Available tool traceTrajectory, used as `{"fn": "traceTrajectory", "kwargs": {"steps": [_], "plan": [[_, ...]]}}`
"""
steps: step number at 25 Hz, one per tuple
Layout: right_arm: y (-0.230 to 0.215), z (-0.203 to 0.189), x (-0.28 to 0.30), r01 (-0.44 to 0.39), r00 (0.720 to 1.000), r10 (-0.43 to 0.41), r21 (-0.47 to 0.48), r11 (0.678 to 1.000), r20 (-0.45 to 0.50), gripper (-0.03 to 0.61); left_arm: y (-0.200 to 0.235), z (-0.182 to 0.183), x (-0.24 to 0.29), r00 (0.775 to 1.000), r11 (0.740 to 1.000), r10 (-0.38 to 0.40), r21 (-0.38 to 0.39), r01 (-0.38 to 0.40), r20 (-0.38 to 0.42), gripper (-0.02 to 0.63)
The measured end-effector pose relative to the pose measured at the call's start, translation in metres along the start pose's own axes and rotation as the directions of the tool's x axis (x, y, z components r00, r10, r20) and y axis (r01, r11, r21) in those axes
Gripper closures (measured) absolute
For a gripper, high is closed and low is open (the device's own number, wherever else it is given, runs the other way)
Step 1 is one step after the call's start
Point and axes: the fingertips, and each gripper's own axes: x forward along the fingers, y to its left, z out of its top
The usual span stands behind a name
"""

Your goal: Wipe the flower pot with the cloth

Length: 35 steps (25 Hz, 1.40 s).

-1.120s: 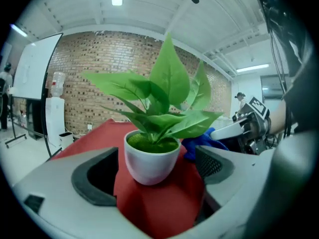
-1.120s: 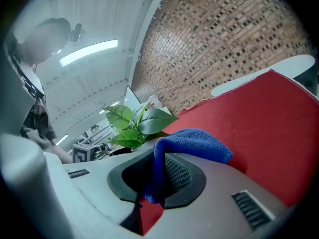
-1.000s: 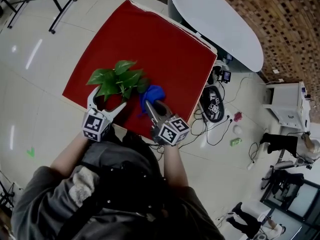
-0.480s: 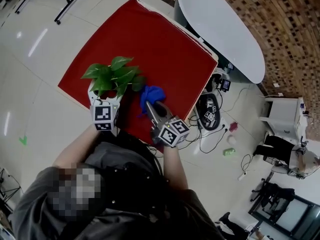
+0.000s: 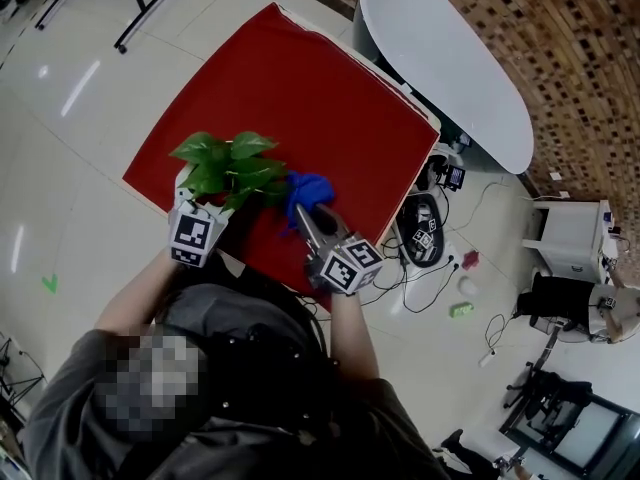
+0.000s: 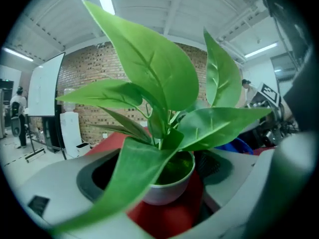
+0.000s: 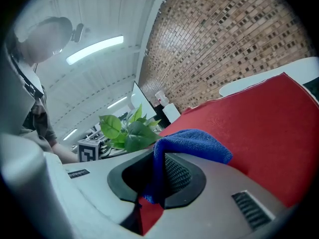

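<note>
Leaves point(image 5: 230, 163) hide the flower pot point(image 6: 167, 192) in the head view. It stands on the red desk point(image 5: 300, 88) between the left gripper's point(image 6: 157, 176) parted jaws. The right gripper point(image 7: 157, 176) clamps the blue cloth point(image 7: 192, 141) just beside the plant, with a pale tiled floor point(image 5: 80, 168) and a brick wall point(image 7: 224, 39) around.

The head view looks steeply down from above onto the red surface point(image 5: 300, 98). The left gripper view sits low, very close to the flower pot point(image 6: 166, 192). The right gripper view looks low across the surface. All three share the leaves point(image 7: 127, 131) and the cloth point(image 7: 192, 141).
</note>
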Motion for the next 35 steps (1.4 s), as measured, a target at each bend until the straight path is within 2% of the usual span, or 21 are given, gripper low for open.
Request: {"fn": "traceTrajectory", "kwargs": {"steps": [3, 7, 11, 16, 18, 19, 22, 28, 31, 33, 35], "plan": [[-0.005, 0.012, 0.012, 0.009, 1.0, -0.009, -0.02, 1.0, -0.006, 0.526, 0.0, 0.003, 0.004, 0.99, 0.989, -0.14, 0.04, 0.14, -0.002, 0.141], [-0.01, 0.029, 0.037, 0.014, 1.0, -0.015, -0.055, 0.998, -0.011, 0.526, 0.008, 0.003, 0.008, 0.954, 0.949, -0.3, 0.089, 0.301, -0.026, 0.141], [-0.013, 0.039, 0.067, 0.008, 1.0, -0.009, -0.07, 0.998, -0.023, 0.526, 0.016, 0.001, 0.012, 0.897, 0.887, -0.439, 0.132, 0.443, -0.063, 0.141], [-0.011, 0.035, 0.109, -0.016, 0.997, 0.011, -0.067, 0.998, -0.07, 0.526, 0.025, -0.002, 0.013, 0.807, 0.788, -0.58, 0.177, 0.59, -0.108, 0.143], [-0.011, 0.033, 0.124, -0.023, 0.997, 0.017, -0.071, 0.997, -0.081, 0.526, 0.029, -0.003, 0.015, 0.783, 0.759, -0.612, 0.192, 0.622, -0.115, 0.141], [-0.011, 0.033, 0.13, -0.023, 0.996, 0.017, -0.075, 0.997, -0.083, 0.526, 0.03, -0.003, 0.017, 0.777, 0.753, -0.619, 0.197, 0.628, -0.112, 0.141], [-0.012, 0.038, 0.14, -0.017, 0.997, 0.011, -0.07, 0.997, -0.078, 0.526, 0.031, 0.0, 0.022, 0.78, 0.755, -0.62, 0.202, 0.624, -0.089, 0.138], [-0.012, 0.038, 0.139, -0.025, 0.996, 0.02, -0.066, 0.998, -0.082, 0.526, 0.031, 0.002, 0.022, 0.813, 0.796, -0.581, 0.183, 0.577, -0.033, 0.133], [-0.012, 0.034, 0.142, -0.049, 0.993, 0.042, -0.06, 0.997, -0.106, 0.526, 0.034, -0.003, 0.016, 0.822, 0.806, -0.568, 0.182, 0.563, -0.029, 0.129], [-0.014, 0.033, 0.149, -0.065, 0.99, 0.055, -0.071, 0.995, -0.129, 0.526, 0.042, -0.01, 0.011, 0.839, 0.825, -0.543, 0.169, 0.54, -0.03, 0.129], [-0.015, 0.035, 0.159, -0.091, 0.986, 0.078, -0.079, 0.993, -0.148, 0.526, 0.05, -0.018, 0.006, 0.868, 0.859, -0.495, 0.134, 0.494, -0.024, 0.129]]}}
